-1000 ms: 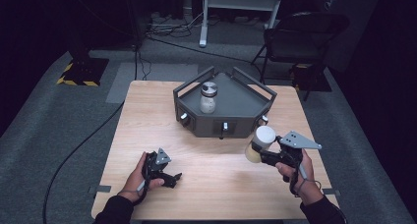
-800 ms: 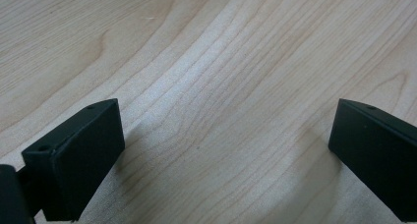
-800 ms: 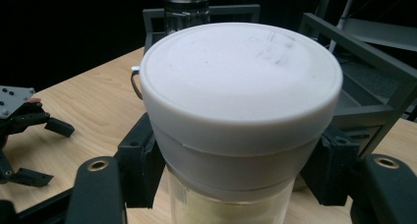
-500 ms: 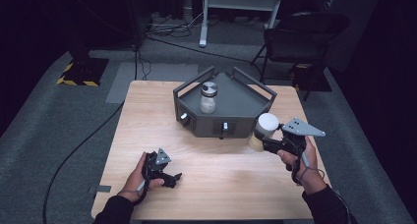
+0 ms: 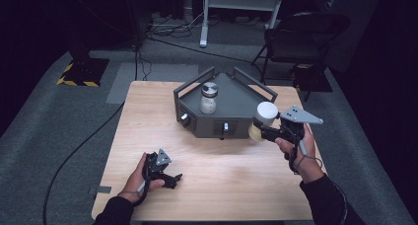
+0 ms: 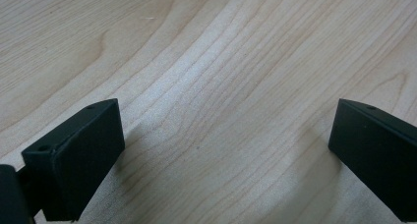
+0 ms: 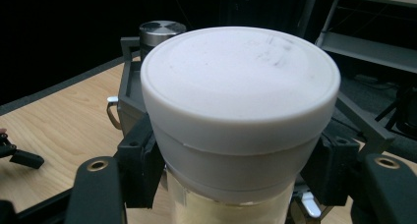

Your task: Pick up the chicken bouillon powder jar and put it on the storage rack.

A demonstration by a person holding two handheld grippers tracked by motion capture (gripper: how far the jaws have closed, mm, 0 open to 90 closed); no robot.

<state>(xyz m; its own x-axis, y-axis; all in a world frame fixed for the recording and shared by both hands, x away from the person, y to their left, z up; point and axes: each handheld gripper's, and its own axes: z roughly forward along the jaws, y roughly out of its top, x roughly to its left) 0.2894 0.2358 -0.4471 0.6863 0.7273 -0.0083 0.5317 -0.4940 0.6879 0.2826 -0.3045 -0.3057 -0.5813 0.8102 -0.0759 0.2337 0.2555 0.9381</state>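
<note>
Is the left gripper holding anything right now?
No: in the left gripper view the left gripper has its jaws wide apart, with bare wooden table between them.

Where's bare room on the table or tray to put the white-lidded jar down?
Free: the wood in front of the grey tray, between the left gripper and the right gripper; also the strip left of the tray. On the tray, the deck right of the metal-lidded jar is bare. Crowded: the tray's right front corner, where the white-lidded jar hangs in the jaws.
</note>
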